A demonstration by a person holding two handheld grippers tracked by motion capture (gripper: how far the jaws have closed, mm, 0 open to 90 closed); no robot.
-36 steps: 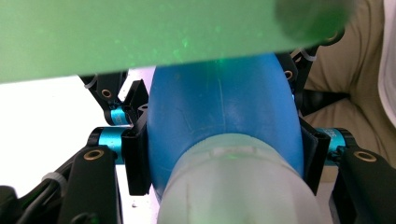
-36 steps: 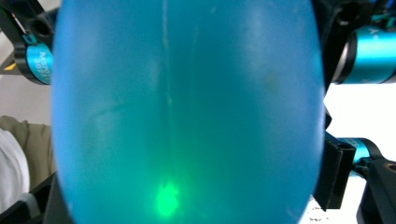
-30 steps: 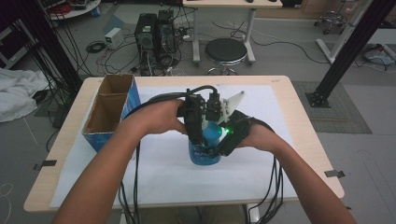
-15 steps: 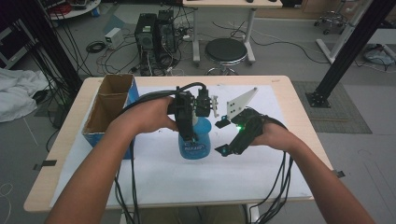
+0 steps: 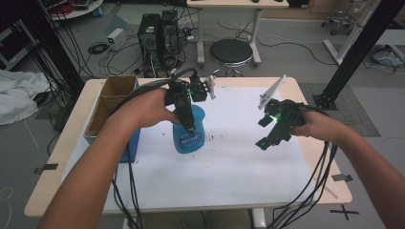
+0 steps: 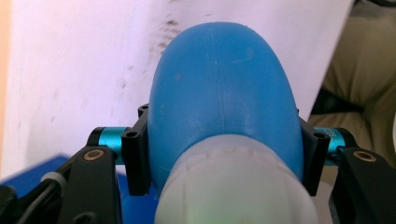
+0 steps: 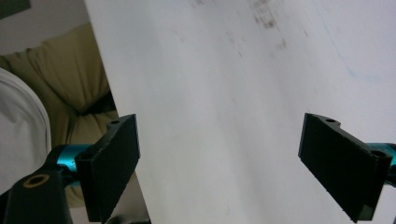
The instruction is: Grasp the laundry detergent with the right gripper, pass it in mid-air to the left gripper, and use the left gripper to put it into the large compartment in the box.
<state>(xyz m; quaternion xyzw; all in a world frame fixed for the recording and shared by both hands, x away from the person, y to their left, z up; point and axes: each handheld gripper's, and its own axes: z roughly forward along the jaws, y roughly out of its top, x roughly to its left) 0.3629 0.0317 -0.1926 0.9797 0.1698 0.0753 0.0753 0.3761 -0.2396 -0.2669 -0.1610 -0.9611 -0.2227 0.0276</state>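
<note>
High view: left gripper (image 5: 191,125) clamps the blue spray bottle (image 5: 189,136) upright over the white table sheet (image 5: 229,167); right gripper (image 5: 270,131), jaws wide and empty, is apart. Placing it probably remains.

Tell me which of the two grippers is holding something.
The left gripper: its jaws are shut on the blue bottle. The right gripper has open jaws with nothing between them.

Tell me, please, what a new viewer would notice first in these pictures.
First the blue bottle at the middle of the white table mat, clamped between the jaws of the left gripper. To its right, the right gripper hangs over the mat, jaws open and empty. An open cardboard box stands at the left.
</note>
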